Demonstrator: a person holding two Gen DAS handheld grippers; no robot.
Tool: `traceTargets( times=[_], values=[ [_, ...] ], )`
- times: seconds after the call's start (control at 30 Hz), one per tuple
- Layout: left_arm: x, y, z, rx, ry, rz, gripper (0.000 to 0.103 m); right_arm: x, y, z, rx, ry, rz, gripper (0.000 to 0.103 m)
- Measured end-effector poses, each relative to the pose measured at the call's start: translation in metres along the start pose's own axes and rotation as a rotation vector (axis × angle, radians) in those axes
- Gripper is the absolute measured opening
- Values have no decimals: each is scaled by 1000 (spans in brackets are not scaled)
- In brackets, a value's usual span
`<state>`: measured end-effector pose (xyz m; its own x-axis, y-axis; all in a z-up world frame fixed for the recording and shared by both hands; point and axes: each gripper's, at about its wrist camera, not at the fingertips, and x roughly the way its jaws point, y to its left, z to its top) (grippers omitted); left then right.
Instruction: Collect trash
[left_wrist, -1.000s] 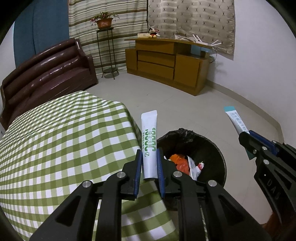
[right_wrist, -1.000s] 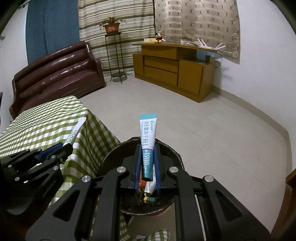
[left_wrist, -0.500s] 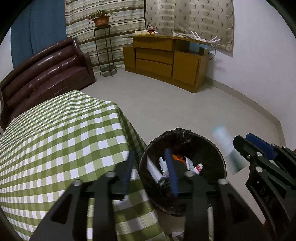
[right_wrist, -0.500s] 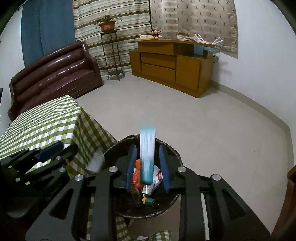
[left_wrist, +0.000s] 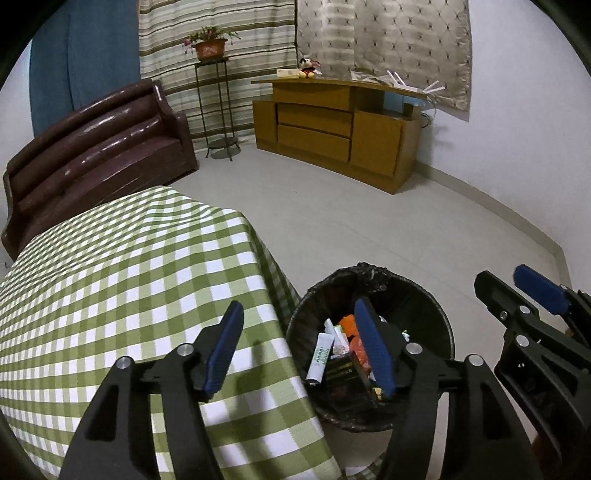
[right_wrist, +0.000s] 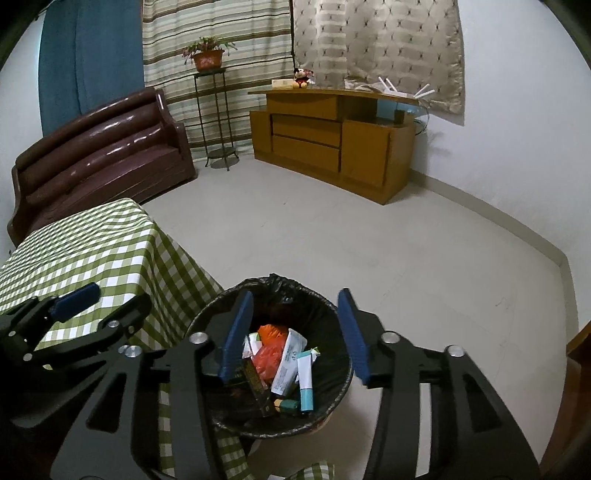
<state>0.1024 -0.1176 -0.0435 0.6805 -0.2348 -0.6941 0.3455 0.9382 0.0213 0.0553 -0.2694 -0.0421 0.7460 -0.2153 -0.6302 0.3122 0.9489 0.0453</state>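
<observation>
A black-lined trash bin (left_wrist: 424, 302) stands on the floor beside the table; it also shows in the right wrist view (right_wrist: 332, 317). Inside lie a white-green tube (left_wrist: 320, 355), a white-teal tube (right_wrist: 305, 384), orange wrapping (right_wrist: 269, 352) and other packets. My left gripper (left_wrist: 301, 349) is open and empty, above the table edge and the bin's left rim. My right gripper (right_wrist: 295, 334) is open and empty, right above the bin. The right gripper shows at the right of the left wrist view (left_wrist: 517, 295), the left gripper at the left of the right wrist view (right_wrist: 107, 299).
The table with a green checked cloth (left_wrist: 110, 280) is left of the bin. A brown sofa (left_wrist: 96, 147), a plant stand (left_wrist: 218, 110) and a wooden cabinet (left_wrist: 332, 125) stand along the far walls. Pale tiled floor (right_wrist: 369, 240) lies beyond the bin.
Both grippers opened and dropped their tubes into the bin: the white-green one from the left, the white-teal one from the right. Both tubes now lie among the trash.
</observation>
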Motion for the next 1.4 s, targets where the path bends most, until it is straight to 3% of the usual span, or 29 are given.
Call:
traceTargets(
  times=[0.13,0.2,0.5,1.4],
  values=[
    [-10,10,-1,-20,-19,20,70,-5,4,0,-4,-8,6,58],
    [-15,14,-3,-22,-31,41,73,-9,6,1,-12,-20,7,67],
    [-36,25,-11,-30,-60,95,80,-30,10,3,-15,-57,4,79],
    [-104,50,-30,-75,-118,100,83,-92,16,-5,-37,-124,26,80]
  ],
)
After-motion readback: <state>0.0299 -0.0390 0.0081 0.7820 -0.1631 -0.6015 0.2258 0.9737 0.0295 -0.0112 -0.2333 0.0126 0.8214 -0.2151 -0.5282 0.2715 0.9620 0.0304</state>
